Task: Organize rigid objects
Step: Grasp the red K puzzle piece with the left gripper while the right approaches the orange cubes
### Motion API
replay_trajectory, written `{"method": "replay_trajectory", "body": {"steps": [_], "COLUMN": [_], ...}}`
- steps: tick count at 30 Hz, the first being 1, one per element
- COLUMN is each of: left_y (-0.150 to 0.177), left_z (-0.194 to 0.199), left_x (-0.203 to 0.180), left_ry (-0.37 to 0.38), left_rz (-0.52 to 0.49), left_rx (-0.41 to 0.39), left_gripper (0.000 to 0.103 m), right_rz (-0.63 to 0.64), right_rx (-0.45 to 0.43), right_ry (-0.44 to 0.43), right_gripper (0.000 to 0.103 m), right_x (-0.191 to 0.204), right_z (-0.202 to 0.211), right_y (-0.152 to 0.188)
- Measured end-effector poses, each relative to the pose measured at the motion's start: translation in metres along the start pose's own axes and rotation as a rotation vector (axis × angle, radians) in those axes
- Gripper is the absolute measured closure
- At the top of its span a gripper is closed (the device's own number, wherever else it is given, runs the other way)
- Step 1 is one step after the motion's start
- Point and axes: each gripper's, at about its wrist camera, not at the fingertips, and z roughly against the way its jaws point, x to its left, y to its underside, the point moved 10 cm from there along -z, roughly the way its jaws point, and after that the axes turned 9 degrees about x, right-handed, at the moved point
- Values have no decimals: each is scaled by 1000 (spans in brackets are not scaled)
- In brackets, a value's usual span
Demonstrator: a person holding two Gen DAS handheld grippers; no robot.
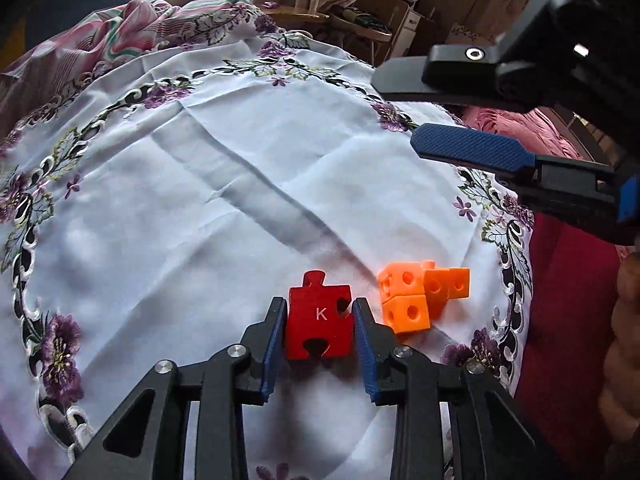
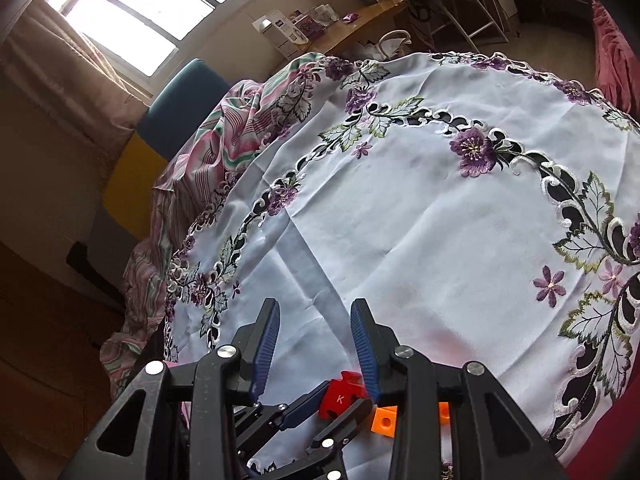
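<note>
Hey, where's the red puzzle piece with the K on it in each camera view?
Left wrist view: the red puzzle piece sits low at centre, between the left gripper's blue pads.
Right wrist view: the piece shows near the bottom edge, partly hidden behind the right gripper, which is empty.
Shared landmark: the orange cubes just right of the piece.

The puzzle piece [image 1: 320, 322] lies on the tablecloth [image 1: 200, 200], cube cluster [image 1: 420, 294] just right.

A round table [image 2: 460, 240] wears a white cloth embroidered with purple flowers, over a striped pink cloth [image 2: 224, 140]. Daylight pours through a window [image 2: 132, 12] with beige curtains. Beyond stand a wooden side table [image 2: 360, 24] and a blue chair [image 2: 180, 96]
</note>
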Motion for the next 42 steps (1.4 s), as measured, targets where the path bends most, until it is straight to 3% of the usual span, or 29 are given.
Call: {"method": "replay_trajectory", "body": {"steps": [6, 14, 16, 20, 23, 28, 33, 37, 42], "left_y": [22, 73, 82, 97, 105, 111, 112, 112, 112], "left_z": [18, 42, 46, 54, 59, 62, 62, 62, 62], "left_x": [24, 56, 59, 65, 69, 70, 72, 72, 71], "left_ry": [-26, -115, -139, -138, -130, -125, -122, -119, -129], "left_rz": [83, 219, 223, 251, 274, 295, 308, 313, 309], "left_rx": [-30, -49, -60, -68, -82, -100, -111, -112, -112], "left_gripper": [70, 70, 70, 70, 70, 70, 70, 69, 69], "right_rz": [9, 21, 32, 62, 148, 387, 521, 602, 720], "right_rx": [1, 29, 71, 236, 379, 503, 576, 624, 674], "right_ry": [10, 46, 70, 107, 164, 364, 500, 541, 632], "right_gripper": [66, 66, 60, 60, 60, 59, 58, 41, 40], "right_x": [0, -1, -2, -5, -4, -12, -22, -21, -25], "right_z": [-1, -7, -15, -39, -47, -41, -41, -47, -58], "right_y": [0, 3, 7, 24, 40, 56, 62, 71, 85]}}
